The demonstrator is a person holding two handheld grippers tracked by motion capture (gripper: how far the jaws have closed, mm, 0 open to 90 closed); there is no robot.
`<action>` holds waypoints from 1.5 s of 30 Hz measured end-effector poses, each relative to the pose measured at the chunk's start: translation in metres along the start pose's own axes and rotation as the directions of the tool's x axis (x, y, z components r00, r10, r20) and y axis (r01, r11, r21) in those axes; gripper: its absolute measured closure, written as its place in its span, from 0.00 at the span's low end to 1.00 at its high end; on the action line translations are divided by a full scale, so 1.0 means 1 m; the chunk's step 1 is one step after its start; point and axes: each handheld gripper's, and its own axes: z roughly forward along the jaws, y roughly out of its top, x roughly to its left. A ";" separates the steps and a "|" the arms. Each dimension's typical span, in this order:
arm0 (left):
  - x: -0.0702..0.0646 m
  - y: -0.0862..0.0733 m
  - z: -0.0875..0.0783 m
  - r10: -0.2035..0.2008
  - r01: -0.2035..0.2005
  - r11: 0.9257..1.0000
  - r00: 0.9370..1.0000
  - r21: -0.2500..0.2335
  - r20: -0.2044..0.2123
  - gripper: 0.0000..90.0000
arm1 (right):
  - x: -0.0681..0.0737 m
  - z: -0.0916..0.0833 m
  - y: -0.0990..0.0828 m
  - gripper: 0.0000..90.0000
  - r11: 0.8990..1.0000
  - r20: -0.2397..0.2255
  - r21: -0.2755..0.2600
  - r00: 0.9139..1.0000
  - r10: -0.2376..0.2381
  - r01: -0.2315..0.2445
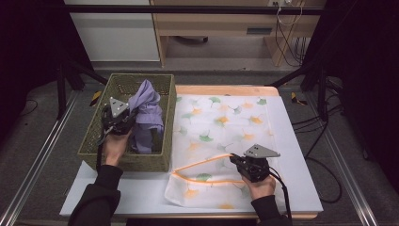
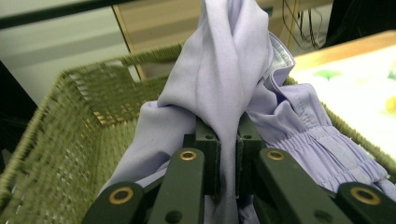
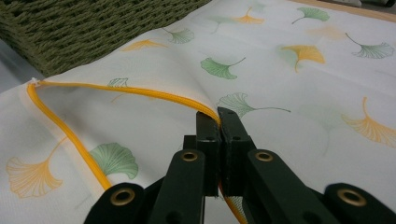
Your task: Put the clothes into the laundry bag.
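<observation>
Left tongs: clamped on a fold of the lilac shirt, cloth pinched flat between the pads. Shirt rises in a peak above the tongs and drapes down both sides; gathered elastic cuff just right of the tongs in the left gripper view. The rest sits in the green woven basket, whose walls close in on all sides, the near-left one tight beside the hand. High view: left tongs over the basket's middle, open room only upward.

Right tongs: closed on the orange zipper edge of the white leaf-print bag. The edge runs left from the tongs, then curves back toward the camera, so the mouth gapes left of them. Basket wall sits beyond the mouth, near but apart.

High view: right tongs at the bag's near end, and the bag lies flat on the counter, stretching away from them to the far edge. Bare counter right of and behind the right hand.

Hard to make out: the shirt's lower part is hidden inside the basket, and the bag's inside can't be seen.
</observation>
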 end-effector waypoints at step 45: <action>-0.003 0.107 -0.129 0.014 0.021 0.918 0.996 -0.396 0.085 0.92 | 0.000 0.001 0.000 0.98 1.000 0.001 0.001 1.000 0.003 -0.003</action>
